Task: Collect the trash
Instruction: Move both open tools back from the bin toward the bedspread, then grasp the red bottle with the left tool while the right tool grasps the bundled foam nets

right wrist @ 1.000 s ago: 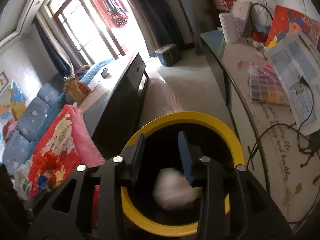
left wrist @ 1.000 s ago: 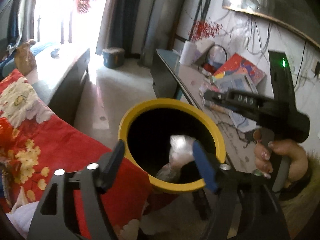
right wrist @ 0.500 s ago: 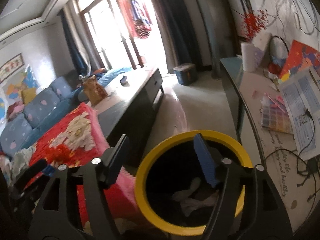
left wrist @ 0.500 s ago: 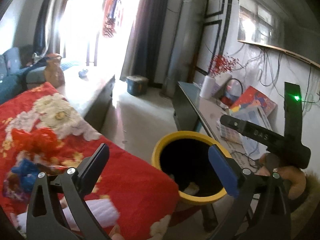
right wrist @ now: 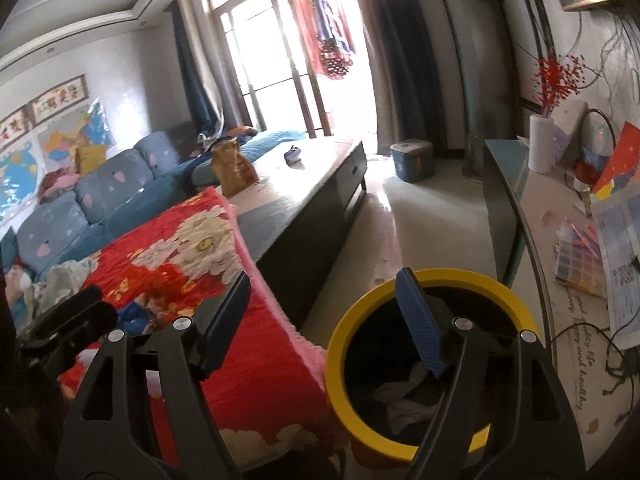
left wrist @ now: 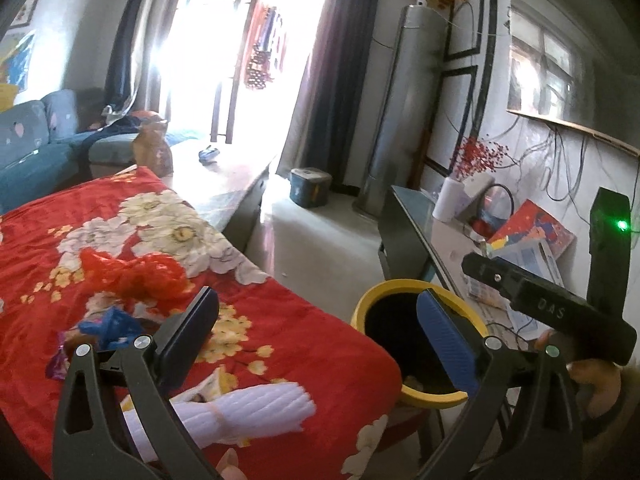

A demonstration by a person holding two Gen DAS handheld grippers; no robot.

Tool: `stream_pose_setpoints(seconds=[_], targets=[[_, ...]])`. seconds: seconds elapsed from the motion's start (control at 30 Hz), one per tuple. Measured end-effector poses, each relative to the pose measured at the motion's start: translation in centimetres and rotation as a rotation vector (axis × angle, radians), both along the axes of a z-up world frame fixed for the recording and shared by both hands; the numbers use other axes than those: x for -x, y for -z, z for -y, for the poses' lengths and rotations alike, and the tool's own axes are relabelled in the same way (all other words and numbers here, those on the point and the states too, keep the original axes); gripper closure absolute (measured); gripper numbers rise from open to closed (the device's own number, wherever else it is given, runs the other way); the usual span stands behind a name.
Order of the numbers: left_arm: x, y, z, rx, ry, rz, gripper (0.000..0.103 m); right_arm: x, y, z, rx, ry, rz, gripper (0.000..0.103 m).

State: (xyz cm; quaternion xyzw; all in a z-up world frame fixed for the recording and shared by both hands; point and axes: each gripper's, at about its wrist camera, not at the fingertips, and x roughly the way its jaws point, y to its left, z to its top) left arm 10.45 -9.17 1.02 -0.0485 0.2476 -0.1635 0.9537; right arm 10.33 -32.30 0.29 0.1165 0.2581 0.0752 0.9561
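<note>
A yellow-rimmed black trash bin [left wrist: 384,292] stands beside a table covered with a red floral cloth [left wrist: 280,336]; it also shows in the right wrist view [right wrist: 516,296], with crumpled white trash [right wrist: 404,400] inside. My left gripper [left wrist: 320,340] is open and empty, above the cloth's edge. My right gripper [right wrist: 324,324] is open and empty, above the bin's left rim; its body shows in the left wrist view [left wrist: 552,312]. On the cloth lie a red plastic bag [left wrist: 148,276], a blue wrapper [left wrist: 108,326] and a white bundle [left wrist: 248,412].
A long dark low table [right wrist: 304,216] with a brown bag [right wrist: 234,166] runs toward the bright window. A glass side table [right wrist: 560,240] with papers, cables and a paper roll [right wrist: 540,144] stands right of the bin. A blue sofa [right wrist: 100,196] is at left.
A white wad dropped from the right gripper into the bin. Both grippers opened wider and pulled up and back from the bin; the left one swung left over the red cloth.
</note>
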Motion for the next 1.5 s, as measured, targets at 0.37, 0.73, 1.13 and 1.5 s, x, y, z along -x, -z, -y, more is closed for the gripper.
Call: stream_pose_setpoints(seconds=[0.37, 0.73, 1.13, 1.5], targets=[[0.6, -0.5, -2.8, 0.017, -0.071, 0.014, 0.007, 0.7, -0.5, -3.2, 0.022, -0.088, 0.013, 0.032], [1.0, -0.3, -6.8, 0.039, -0.167, 0.008, 0.007, 1.3, -0.2, -7.3, 0.057, -0.198, -0.004, 0.032], [1.8, -0.3, -12.3, 0.06, -0.298, 0.007, 0.007, 2.0, 0.6, -11.5, 0.105, -0.327, -0.025, 0.031], [2.1, 1.6, -15.5, 0.057, -0.406, -0.065, 0.007, 2.9, 1.4, -16.0, 0.205, -0.467, -0.033, 0.026]])
